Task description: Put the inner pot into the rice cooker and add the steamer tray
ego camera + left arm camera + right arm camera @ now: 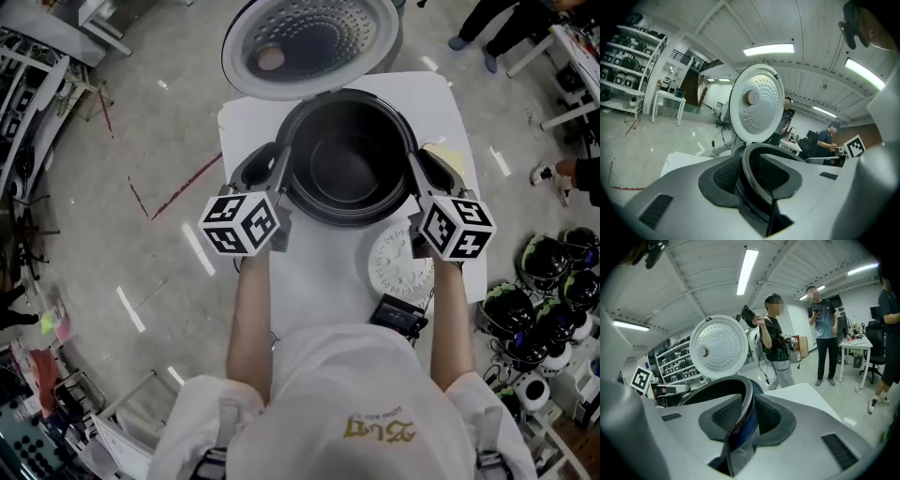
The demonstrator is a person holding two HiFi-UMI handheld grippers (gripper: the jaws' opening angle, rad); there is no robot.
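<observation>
Inner pot (347, 169) in rice cooker (309, 42), rim between the parted jaws of left gripper (272, 170) and right gripper (424, 172), arms outstretched.

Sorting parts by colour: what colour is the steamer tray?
White; the steamer tray shows best in the head view.

The person wears a white short-sleeved shirt (356, 394) with gold lettering across the chest, and grey straps (217, 439) run over both shoulders. The left gripper (277, 175) and the right gripper (421, 174) have pale grey plastic jaws lined with dark grey ribbed pads (723, 176). Behind each gripper's jaws sits a white cube (241, 223) printed with black square markers.
</observation>
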